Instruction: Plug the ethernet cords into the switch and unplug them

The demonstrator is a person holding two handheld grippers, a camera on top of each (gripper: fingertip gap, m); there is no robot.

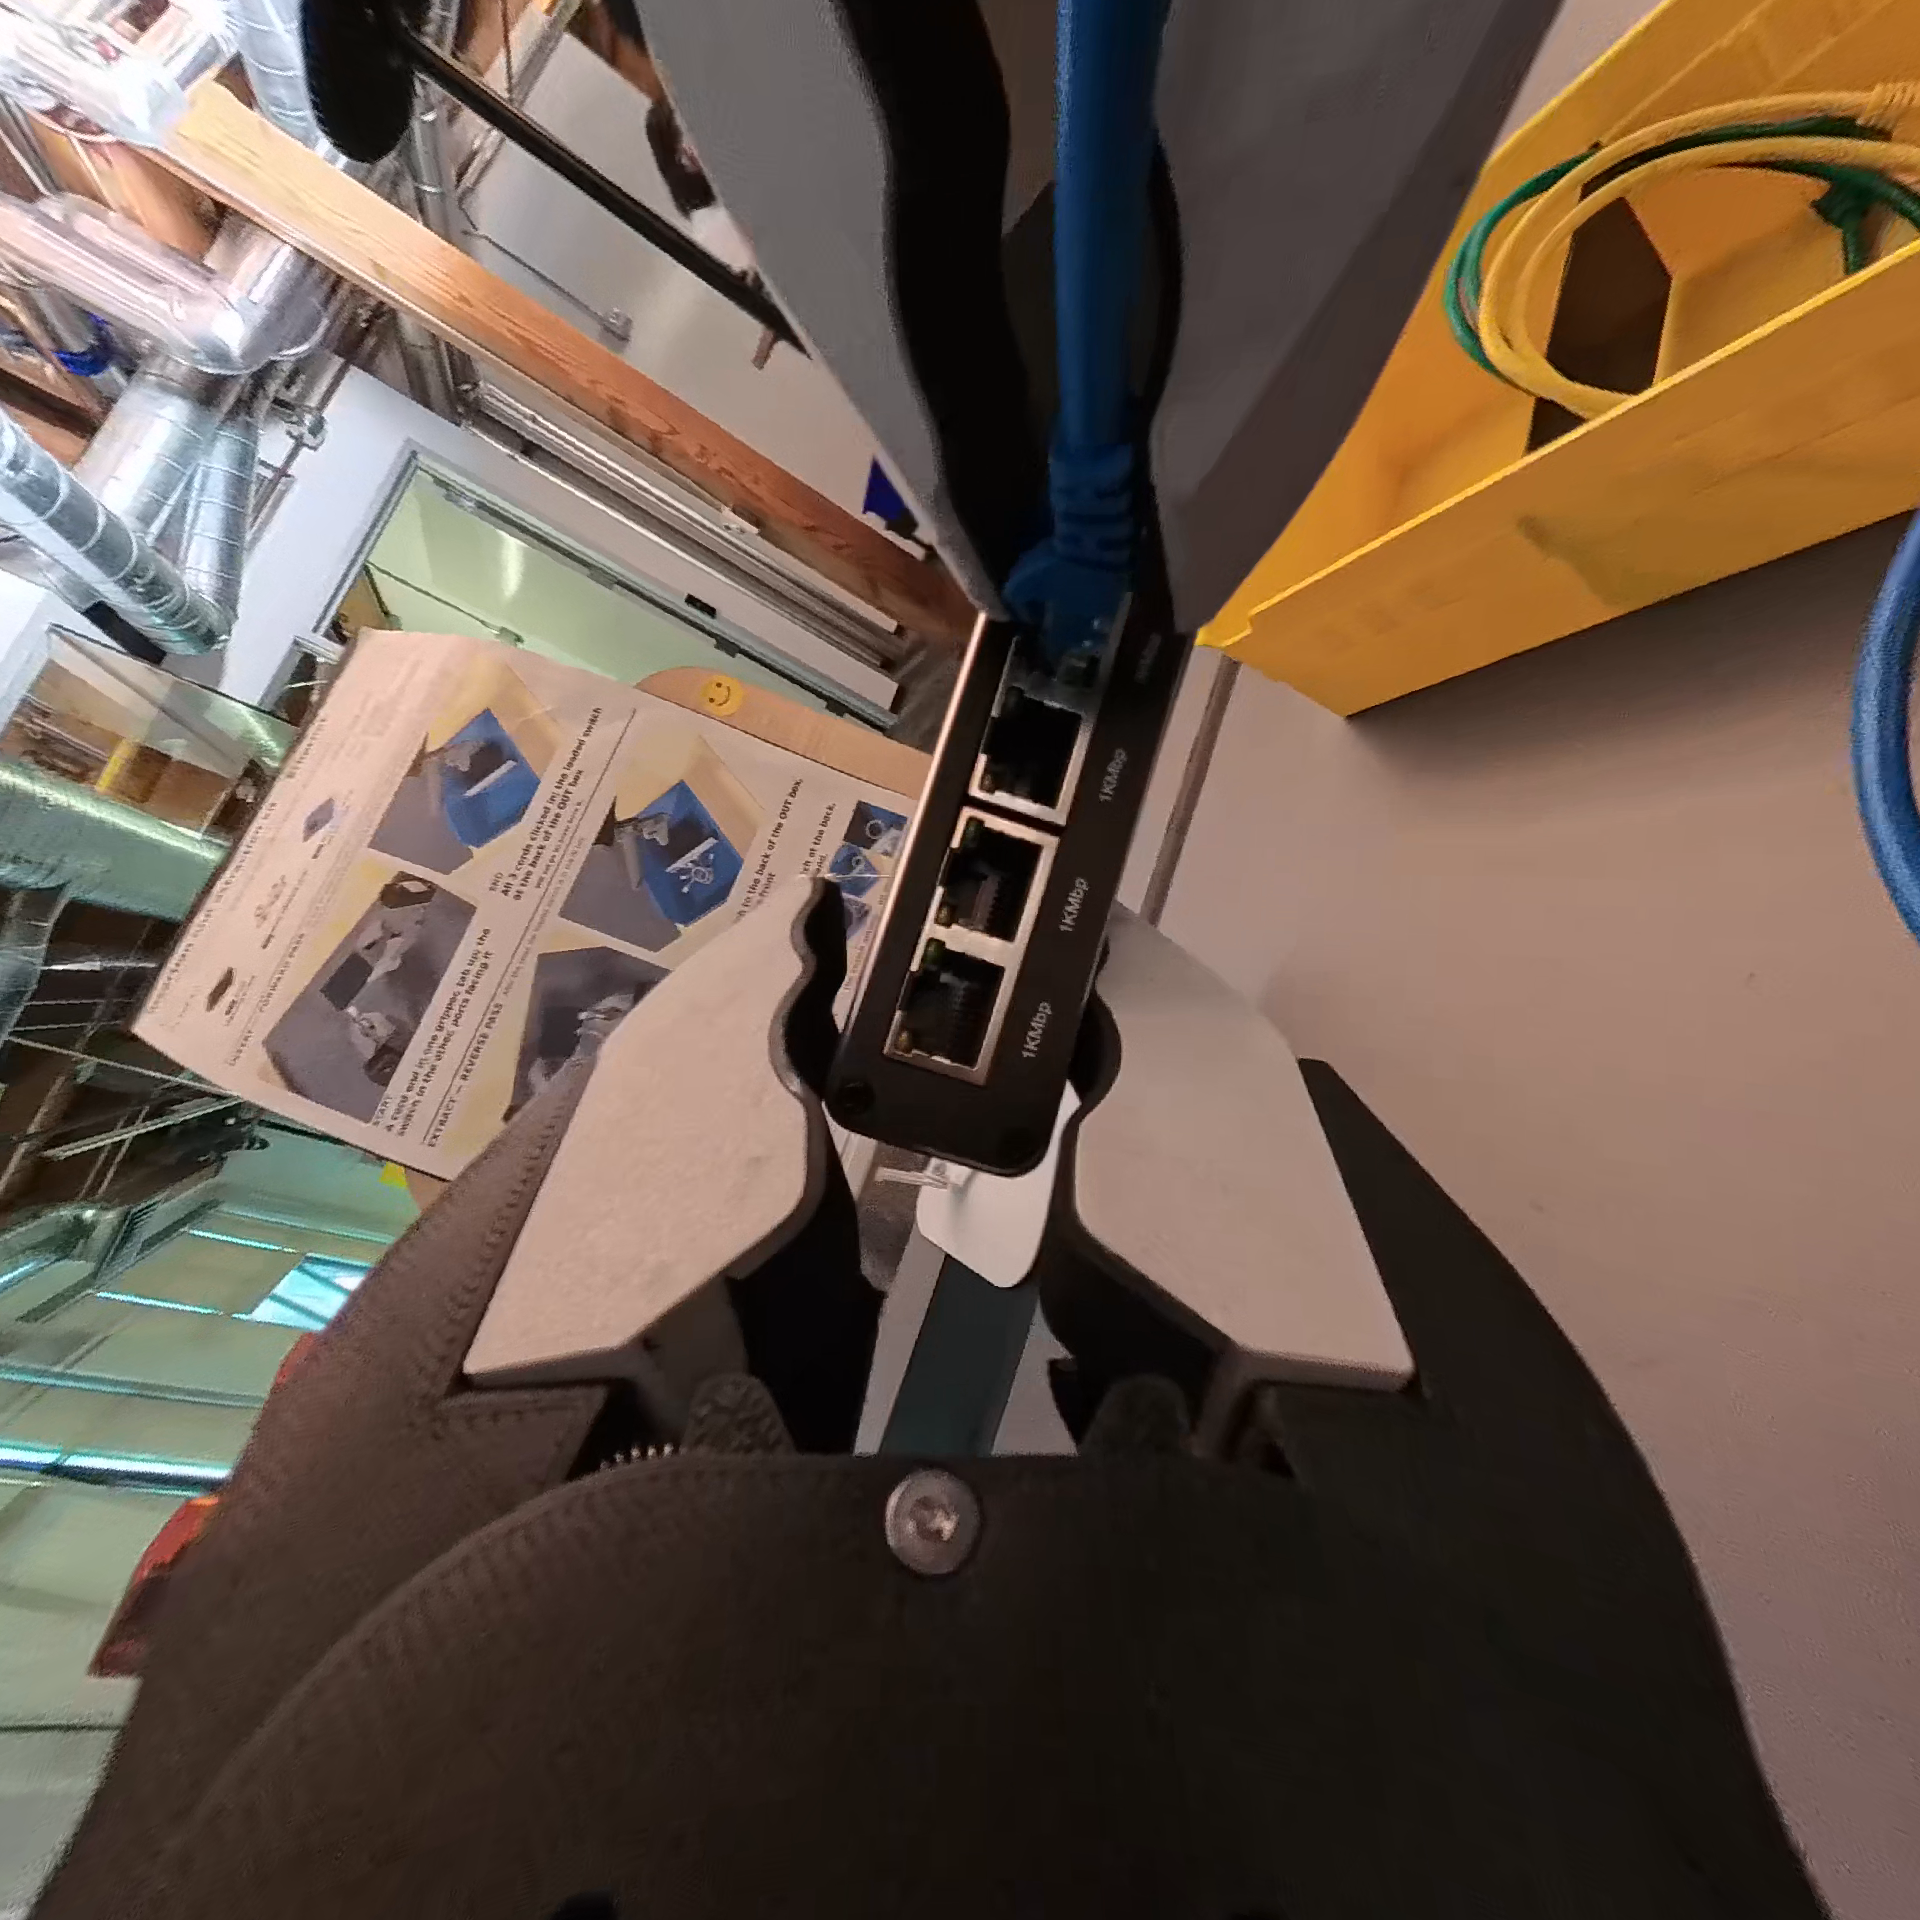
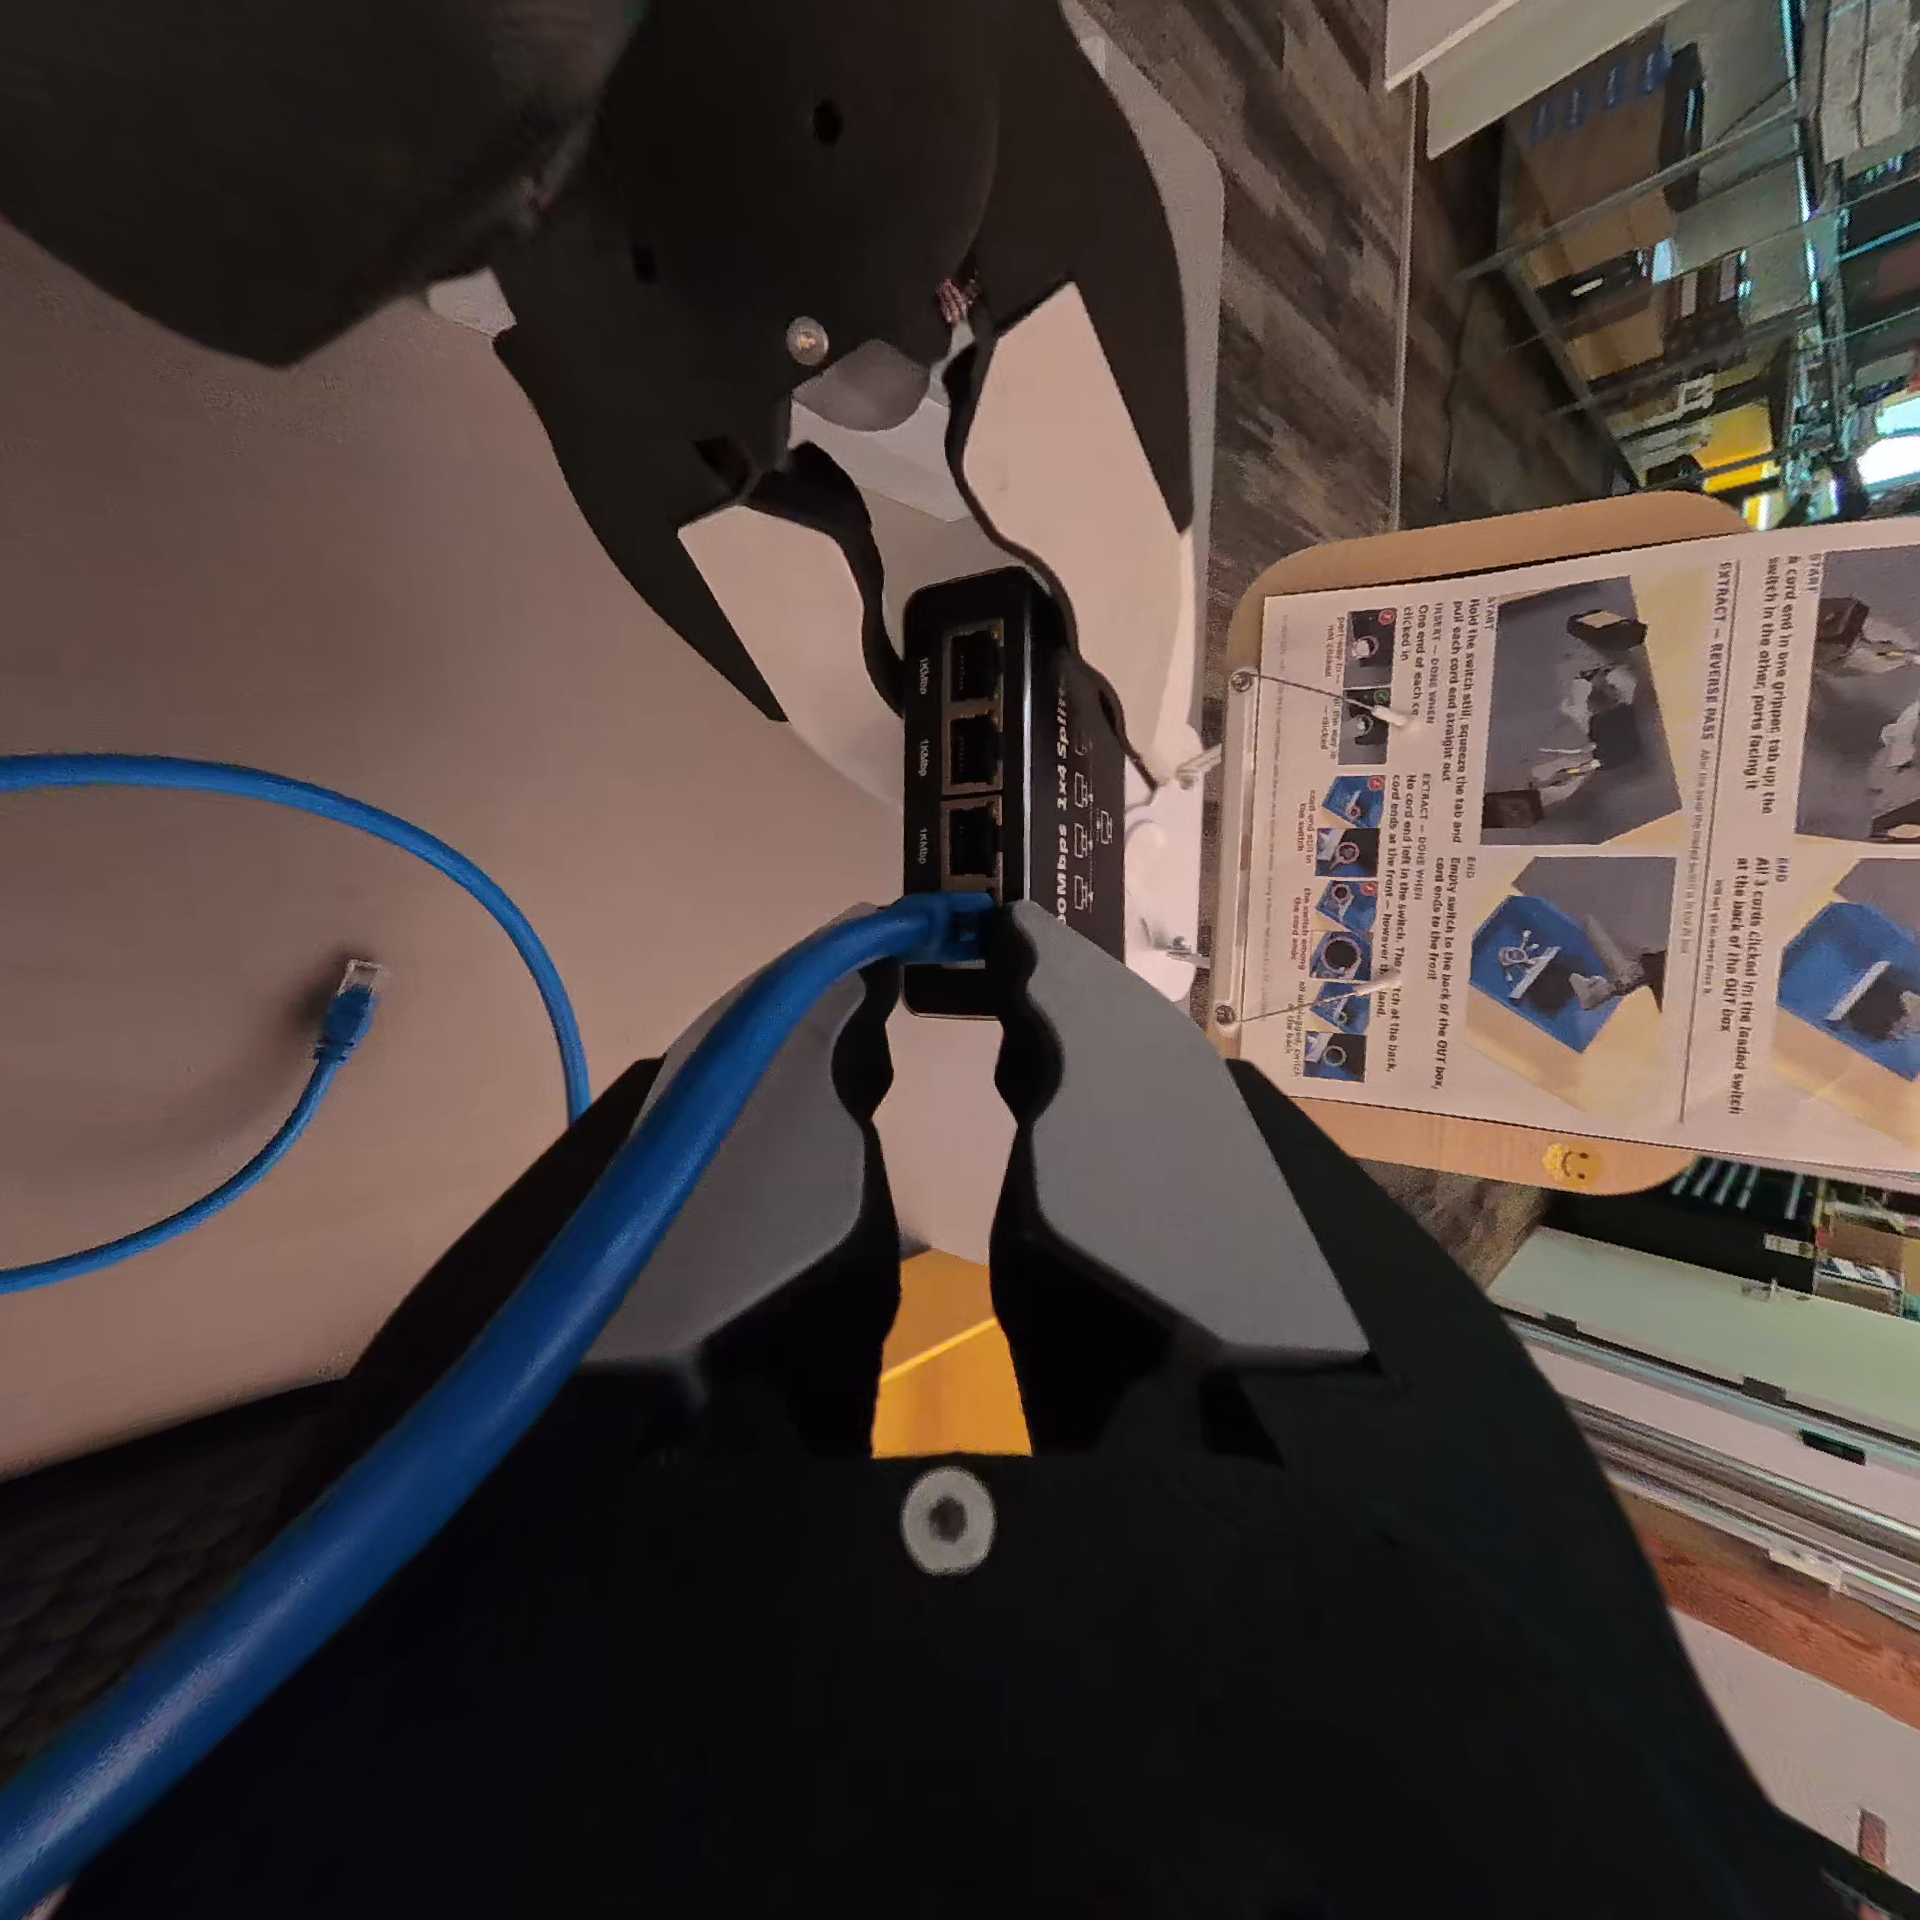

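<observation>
Left gripper [image 1: 951, 1023] pinches the black switch [image 1: 992, 925] across its narrow body at the near end, fingers pressed on both sides, port face toward the left wrist cam. Three ports on that face sit empty; the fourth, far end, has the blue cord's plug [image 1: 1075, 582] at it. Can't tell whether it's fully seated. Right gripper [image 2: 940, 940] has its fingertips closed on that plug right at the switch [image 2: 977, 790]; in the right wrist view the blue cord [image 2: 582, 1226] runs back over the left finger [image 2: 769, 1164] toward the camera. The cord loops across the grey table [image 2: 260, 582], and its other plug [image 2: 348, 1013] lies loose on the surface, well apart from the switch. Yellow bin [image 1: 1558, 447] sits beside the switch, holding coiled yellow [image 1: 1527, 312] and green [image 1: 1475, 260] cords. Instruction sheet on a wooden board [image 2: 1558, 831] stands just behind the switch.
</observation>
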